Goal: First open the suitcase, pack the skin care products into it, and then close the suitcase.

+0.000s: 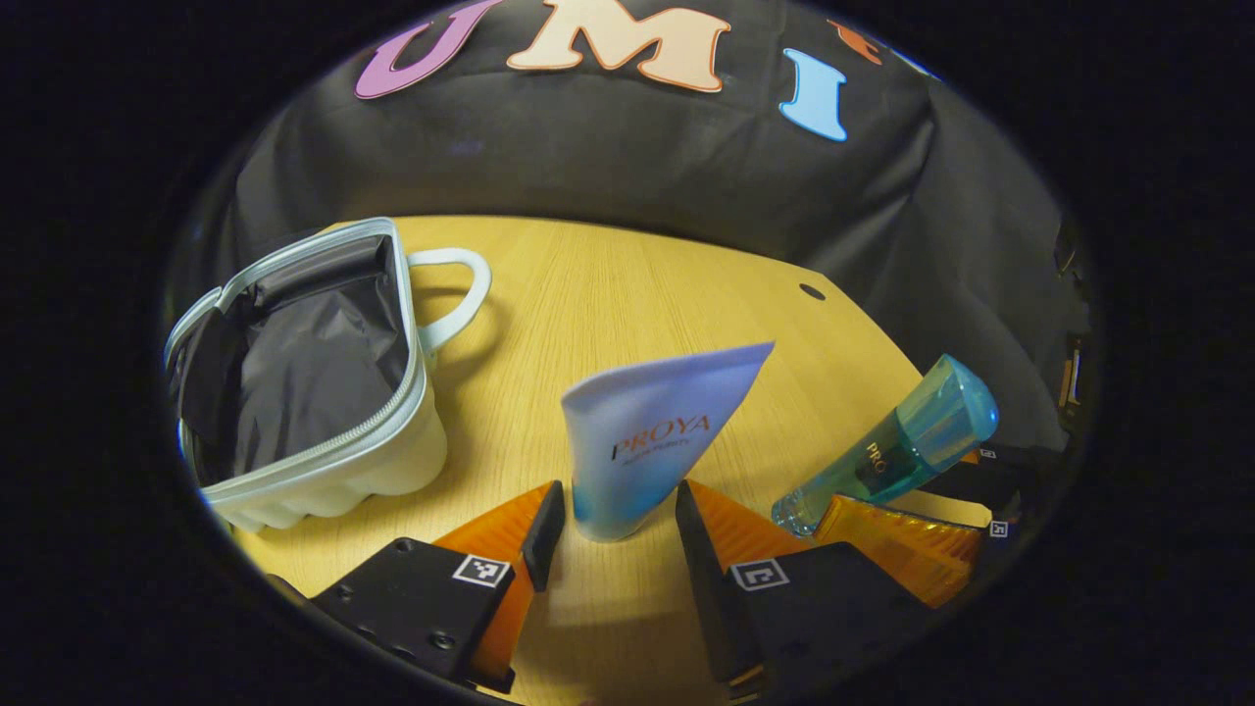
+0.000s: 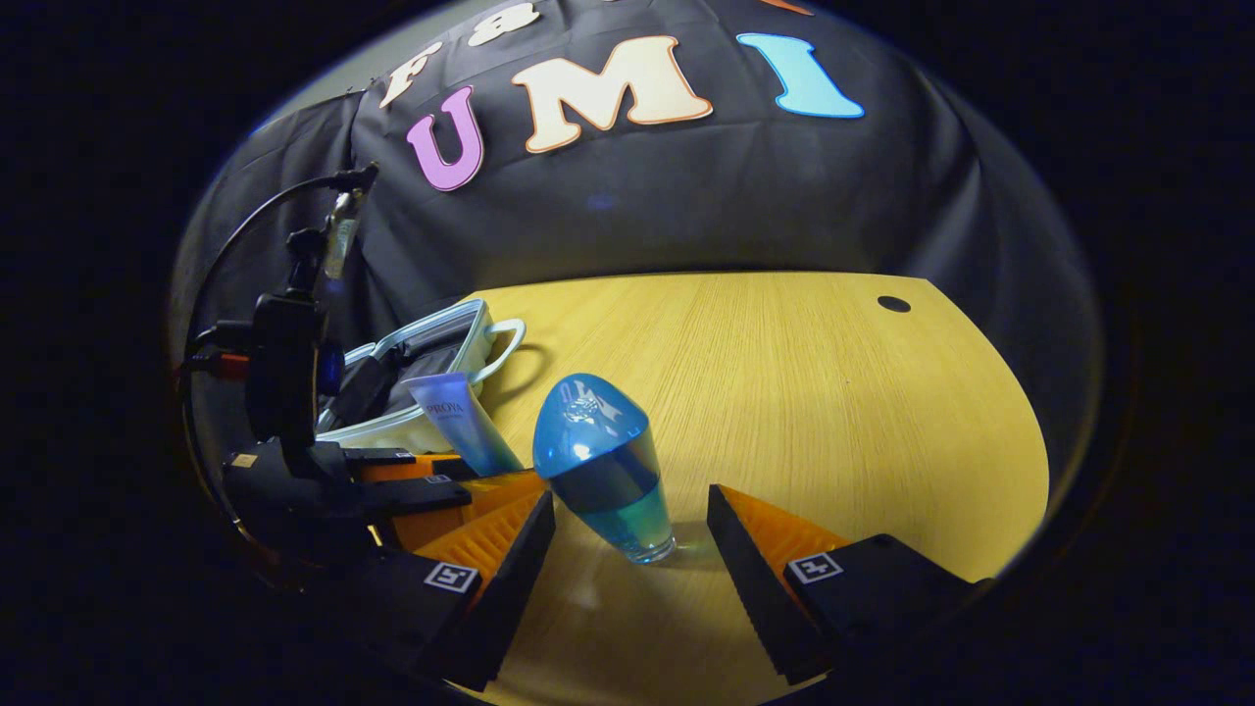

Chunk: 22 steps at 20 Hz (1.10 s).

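A small white suitcase (image 1: 324, 461) lies open at the left on the wooden table (image 1: 608, 284), showing its grey lining and a looped handle. A white and blue tube (image 1: 647, 431) stands upright between the fingers of my left gripper (image 1: 616, 520), which is open with small gaps on both sides. A teal bottle (image 2: 600, 461) with a rounded blue cap stands between the fingers of my right gripper (image 2: 632, 534), also open and not pressing on it. In the left gripper view the bottle (image 1: 892, 451) is at the right, beside the right gripper's fingers (image 1: 912, 554).
In the right gripper view the left gripper (image 2: 392, 485), with its camera mount and cables (image 2: 284, 373), stands between me and the suitcase (image 2: 431, 343). A round cable hole (image 2: 893, 304) is near the table's far right edge. The black cloth wall closes the back.
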Each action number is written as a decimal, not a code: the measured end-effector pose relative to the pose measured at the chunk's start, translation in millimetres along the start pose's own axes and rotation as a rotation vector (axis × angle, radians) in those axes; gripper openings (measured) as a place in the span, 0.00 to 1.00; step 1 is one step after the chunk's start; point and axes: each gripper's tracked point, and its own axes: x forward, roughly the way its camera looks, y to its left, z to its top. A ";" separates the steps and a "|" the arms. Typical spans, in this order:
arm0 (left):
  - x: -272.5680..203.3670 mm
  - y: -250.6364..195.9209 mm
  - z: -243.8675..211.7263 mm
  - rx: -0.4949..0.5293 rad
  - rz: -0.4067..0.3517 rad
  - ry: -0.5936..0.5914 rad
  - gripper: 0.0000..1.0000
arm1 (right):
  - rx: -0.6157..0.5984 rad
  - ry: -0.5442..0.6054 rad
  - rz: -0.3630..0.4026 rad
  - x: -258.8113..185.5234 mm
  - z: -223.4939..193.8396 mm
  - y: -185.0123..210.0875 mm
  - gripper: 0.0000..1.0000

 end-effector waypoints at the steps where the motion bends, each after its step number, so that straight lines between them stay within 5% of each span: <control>1: 1.7 0.5 1.0 0.006 0.005 -0.007 0.65 | -0.001 0.002 0.005 1.1 -0.2 0.7 0.94; 3: 3.9 0.9 2.8 0.011 0.016 -0.017 0.65 | -0.012 0.009 0.011 4.5 -3.3 1.2 0.97; 5: 3.0 3.2 2.9 0.007 0.032 -0.020 0.41 | -0.023 0.019 0.012 7.4 -6.9 -0.2 1.00; 7: 4.1 4.1 3.3 -0.009 0.028 -0.019 0.46 | -0.023 0.027 0.017 11.4 -9.3 0.7 0.92; 10: -4.5 3.8 3.3 -0.049 0.025 -0.020 0.39 | -0.026 0.018 0.021 15.8 -8.9 1.7 0.79; 11: -8.1 3.3 5.0 -0.060 0.025 -0.022 0.38 | -0.023 0.018 0.012 16.8 -8.6 0.4 0.82; 12: -13.3 0.8 8.0 -0.065 0.020 -0.021 0.38 | -0.020 0.013 0.009 16.6 -9.1 -2.6 0.60; 13: -16.3 -0.3 11.0 -0.067 0.014 -0.019 0.38 | -0.013 0.013 0.009 19.7 -8.9 -2.5 0.55; 22: -95.4 27.1 80.2 -0.112 0.018 -0.065 0.37 | 0.021 0.020 -0.087 14.3 -8.8 -14.6 0.36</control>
